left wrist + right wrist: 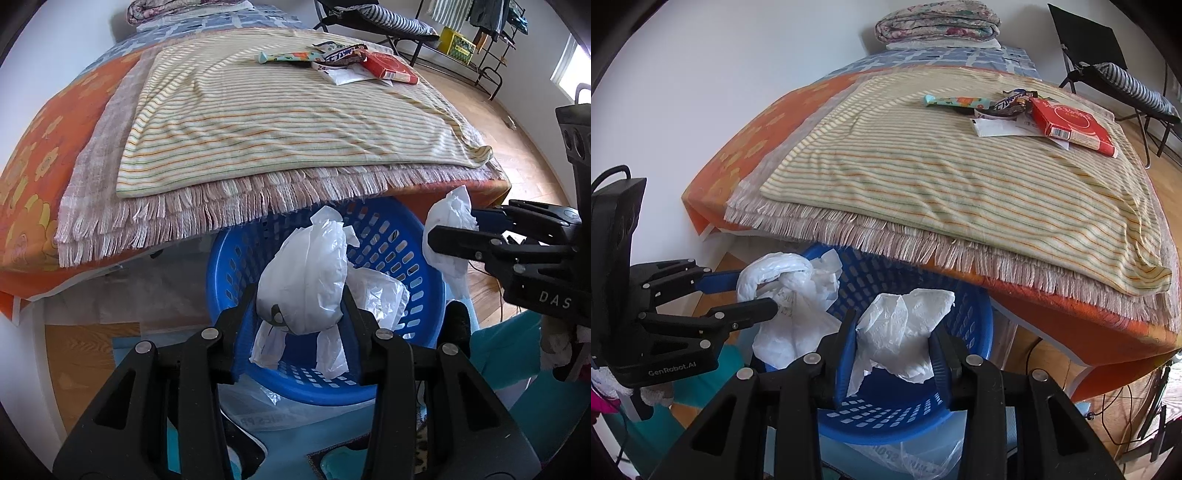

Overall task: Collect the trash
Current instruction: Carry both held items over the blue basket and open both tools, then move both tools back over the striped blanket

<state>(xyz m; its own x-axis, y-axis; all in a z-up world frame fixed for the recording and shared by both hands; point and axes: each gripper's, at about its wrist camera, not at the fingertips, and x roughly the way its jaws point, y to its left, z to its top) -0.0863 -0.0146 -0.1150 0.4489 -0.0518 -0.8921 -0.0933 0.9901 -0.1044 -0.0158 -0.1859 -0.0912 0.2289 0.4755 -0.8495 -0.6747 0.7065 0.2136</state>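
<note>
A blue perforated basket (391, 254) (964, 328) stands on the floor under the bed's edge. My left gripper (303, 314) is shut on a knotted white plastic bag (306, 280) and holds it over the basket; it shows in the right wrist view (790, 295) too. My right gripper (897, 339) is shut on a crumpled white tissue (901, 332), also over the basket; it shows in the left wrist view (448, 221). More trash lies on the bed: a red box (389, 66) (1071, 122), candy wrappers (291, 56) (956, 100) and white paper (347, 75).
A striped yellow blanket (288, 114) over a fringed throw covers the bed (44, 155). A folding chair (1108, 74) and a rack (480, 29) stand at the far right. Cables (1126, 406) trail on the wooden floor. A clear bag (923, 458) lies under the basket.
</note>
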